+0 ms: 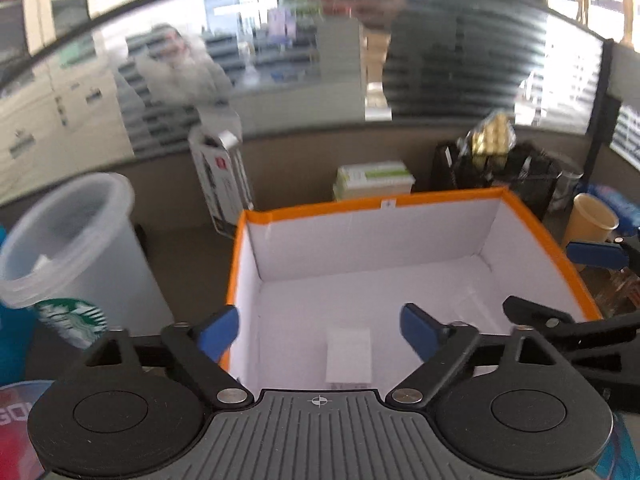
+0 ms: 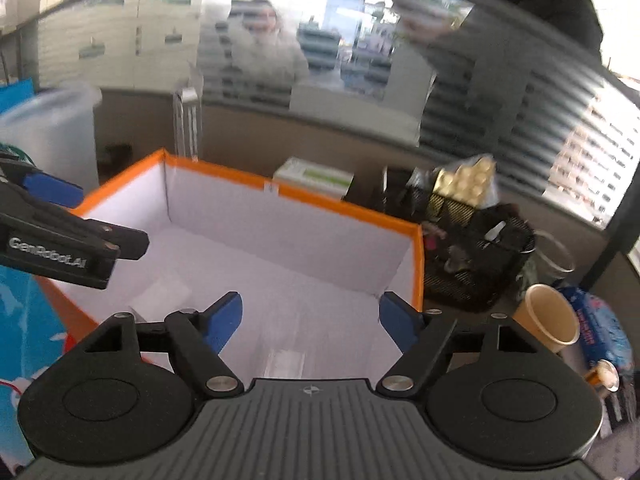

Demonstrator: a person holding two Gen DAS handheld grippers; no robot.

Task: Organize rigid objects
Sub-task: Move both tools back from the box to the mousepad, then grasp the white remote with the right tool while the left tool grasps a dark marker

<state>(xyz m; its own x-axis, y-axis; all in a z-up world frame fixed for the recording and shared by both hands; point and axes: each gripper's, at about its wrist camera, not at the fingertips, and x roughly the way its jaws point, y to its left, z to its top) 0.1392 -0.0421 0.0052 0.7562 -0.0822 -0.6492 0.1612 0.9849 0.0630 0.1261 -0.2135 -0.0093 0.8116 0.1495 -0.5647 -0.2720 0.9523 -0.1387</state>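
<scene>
Both grippers hanging over the orange box, nothing held.

Left wrist: left gripper [image 1: 318, 330] fingers spread wide and empty above the orange-rimmed box [image 1: 436, 197], small white block [image 1: 348, 354] lying on its floor. Right wrist: right gripper [image 2: 310, 320] fingers apart, empty too, over the same box, clear piece [image 2: 286, 360] below.

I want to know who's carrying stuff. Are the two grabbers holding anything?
No. The left gripper and right gripper are both open and empty above the orange box.
</scene>
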